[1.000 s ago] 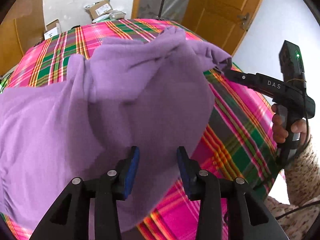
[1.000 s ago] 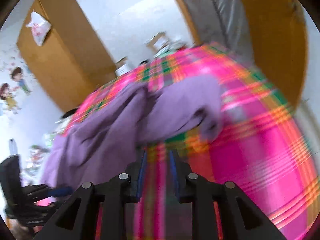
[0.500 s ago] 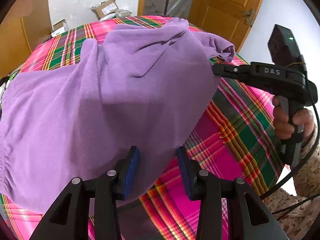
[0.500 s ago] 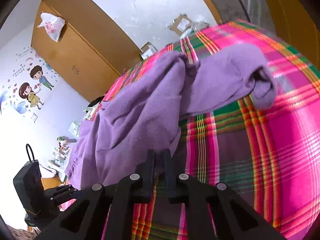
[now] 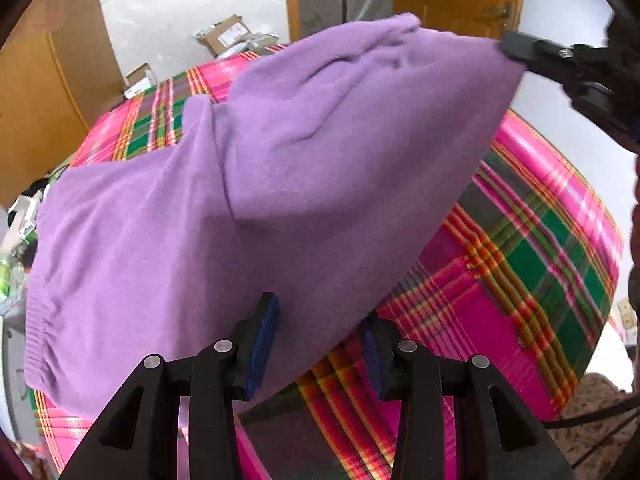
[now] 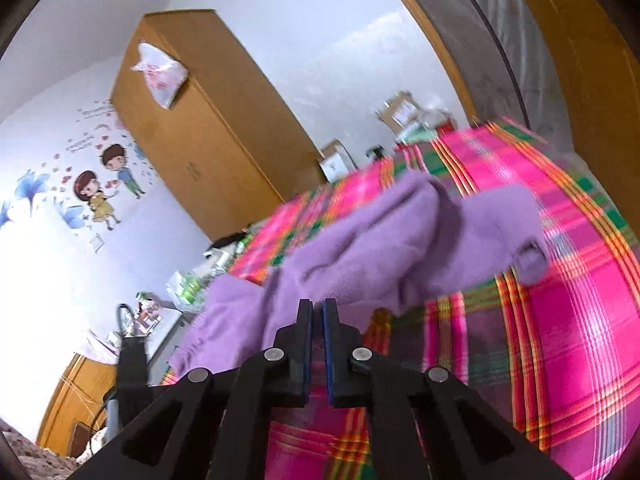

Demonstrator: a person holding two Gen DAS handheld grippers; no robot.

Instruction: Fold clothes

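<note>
A pink-and-green plaid cloth (image 5: 532, 280) covers the table. Across it lies the purple sweater (image 5: 248, 184), one corner lifted off the cloth toward the right. The right gripper (image 6: 318, 308) has just been closing and now pinches that raised edge between its pads (the tip shows at the fabric's upper right in the left view). The left gripper (image 5: 318, 344) hangs spread, the sweater's near hem lying between its blue pads (image 5: 262, 340), unpinched.

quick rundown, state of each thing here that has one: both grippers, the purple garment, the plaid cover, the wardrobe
right gripper: just closed, pinching an edge of the garment, lifting it
left gripper: open, garment edge between the pads, not pinched
purple garment: unfolded, one side raised, rest lying
plaid cover: spread flat under it
wardrobe: doors shut
</note>
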